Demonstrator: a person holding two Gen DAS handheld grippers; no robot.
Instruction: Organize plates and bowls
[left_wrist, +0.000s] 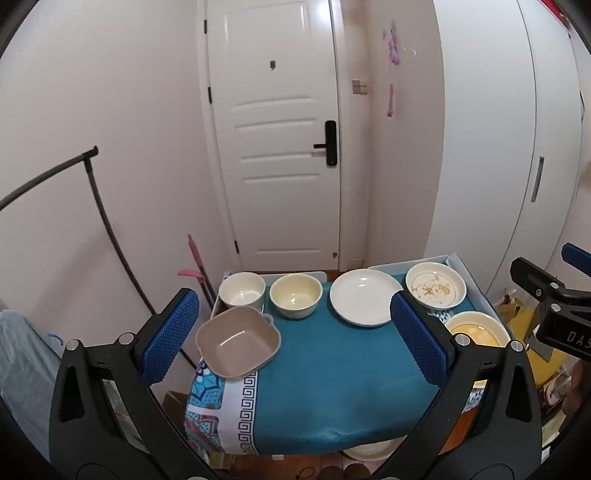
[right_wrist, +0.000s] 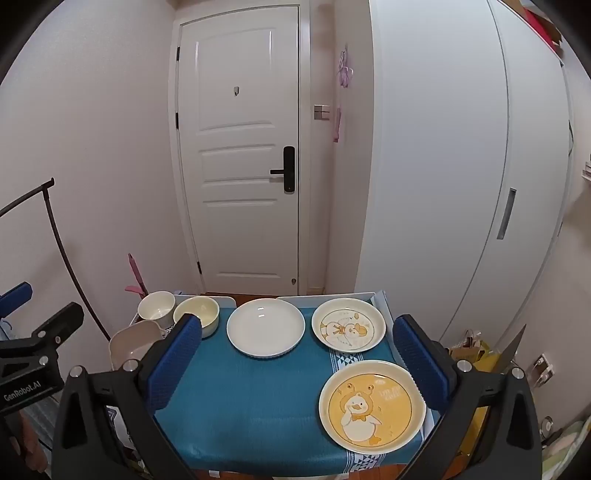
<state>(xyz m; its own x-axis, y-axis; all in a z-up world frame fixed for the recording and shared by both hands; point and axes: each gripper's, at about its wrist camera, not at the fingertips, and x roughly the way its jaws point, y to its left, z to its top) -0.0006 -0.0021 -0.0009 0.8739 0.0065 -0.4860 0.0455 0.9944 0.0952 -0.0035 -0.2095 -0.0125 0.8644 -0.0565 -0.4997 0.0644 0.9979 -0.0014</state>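
A small table with a teal cloth (left_wrist: 325, 369) (right_wrist: 251, 387) carries the dishes. At the back left stand a white bowl (left_wrist: 242, 290) (right_wrist: 157, 304) and a cream bowl (left_wrist: 295, 295) (right_wrist: 197, 314). In front of them sits a beige square bowl (left_wrist: 238, 341) (right_wrist: 133, 341). A plain white plate (left_wrist: 365, 297) (right_wrist: 266, 326), a white duck plate (left_wrist: 436, 290) (right_wrist: 349, 328) and a yellow duck plate (left_wrist: 474, 330) (right_wrist: 371, 406) lie to the right. My left gripper (left_wrist: 295, 339) and right gripper (right_wrist: 295, 365) both hang open above the table's near side, holding nothing.
A white door (left_wrist: 277, 140) and a white wardrobe (right_wrist: 461, 166) stand behind the table. A black clothes rack (left_wrist: 92, 206) rises at the left, with a pink tool (left_wrist: 195, 266) by the wall. Bags (right_wrist: 476, 354) and clutter lie on the floor at the right.
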